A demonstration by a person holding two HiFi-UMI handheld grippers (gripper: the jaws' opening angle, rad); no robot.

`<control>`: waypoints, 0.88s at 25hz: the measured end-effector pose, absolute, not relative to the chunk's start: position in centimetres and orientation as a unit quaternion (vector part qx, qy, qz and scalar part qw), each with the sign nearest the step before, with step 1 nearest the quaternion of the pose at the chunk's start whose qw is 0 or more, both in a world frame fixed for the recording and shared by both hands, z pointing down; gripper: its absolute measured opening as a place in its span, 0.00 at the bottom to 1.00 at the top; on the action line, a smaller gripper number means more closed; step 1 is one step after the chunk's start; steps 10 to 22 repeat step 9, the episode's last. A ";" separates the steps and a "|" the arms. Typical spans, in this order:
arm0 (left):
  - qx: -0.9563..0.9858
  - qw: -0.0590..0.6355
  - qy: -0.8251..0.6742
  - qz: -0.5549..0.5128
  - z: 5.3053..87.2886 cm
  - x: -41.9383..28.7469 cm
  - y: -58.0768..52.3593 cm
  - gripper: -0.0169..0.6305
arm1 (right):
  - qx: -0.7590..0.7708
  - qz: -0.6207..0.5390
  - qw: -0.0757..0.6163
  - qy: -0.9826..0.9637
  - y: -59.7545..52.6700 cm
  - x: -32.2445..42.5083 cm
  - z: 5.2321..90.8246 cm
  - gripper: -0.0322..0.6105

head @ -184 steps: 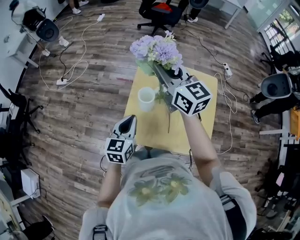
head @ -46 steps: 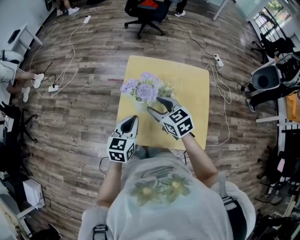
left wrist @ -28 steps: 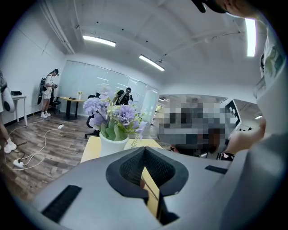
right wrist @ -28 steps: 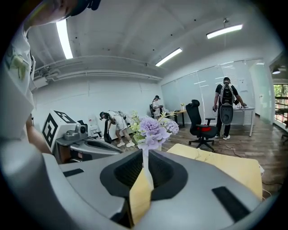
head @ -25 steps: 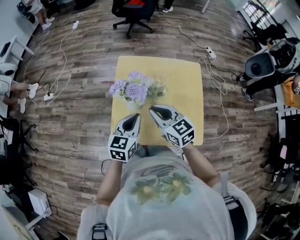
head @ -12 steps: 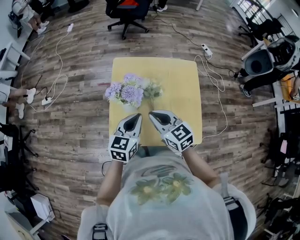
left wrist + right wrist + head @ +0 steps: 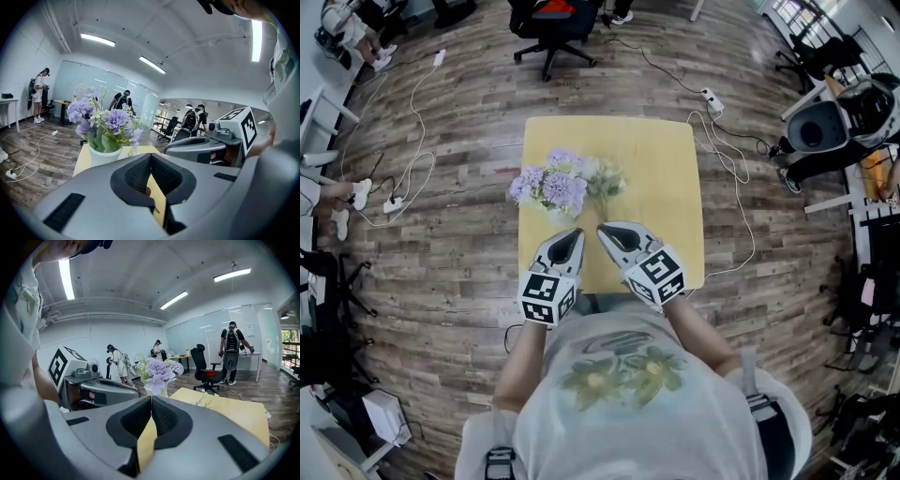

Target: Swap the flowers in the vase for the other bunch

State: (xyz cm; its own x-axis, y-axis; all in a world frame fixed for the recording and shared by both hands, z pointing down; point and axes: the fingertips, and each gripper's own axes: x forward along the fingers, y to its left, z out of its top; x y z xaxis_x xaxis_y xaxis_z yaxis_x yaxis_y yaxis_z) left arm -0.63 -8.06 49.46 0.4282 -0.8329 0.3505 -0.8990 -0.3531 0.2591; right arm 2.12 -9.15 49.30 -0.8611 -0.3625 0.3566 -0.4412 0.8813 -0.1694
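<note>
A white vase [image 7: 555, 212] stands on the yellow table [image 7: 661, 187] with the purple flower bunch [image 7: 546, 185] in it. In the left gripper view the vase [image 7: 104, 153] and the purple flowers [image 7: 100, 121] stand close ahead. A pale white-green bunch [image 7: 605, 180] lies flat on the table, right of the vase; the right gripper view shows this pale bunch [image 7: 207, 400] too. My left gripper [image 7: 573, 233] and right gripper [image 7: 604, 229] hover side by side at the table's near edge, both shut and empty, short of the vase.
A black office chair [image 7: 551, 21] stands beyond the table's far edge. Cables and power strips [image 7: 710, 97] trail over the wooden floor around the table. People stand far off in the room [image 7: 230, 352]. The table's right half [image 7: 670, 225] is bare.
The purple bunch that my right gripper held above the table now stands in the vase. The right gripper has let go and drawn back to the near edge, beside the left.
</note>
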 end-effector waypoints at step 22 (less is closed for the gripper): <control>0.819 0.210 -0.528 0.080 49.4 -0.8 -7.4 0.05 | 0.210 0.127 0.165 -0.955 -8.5 1.8 49.4 0.11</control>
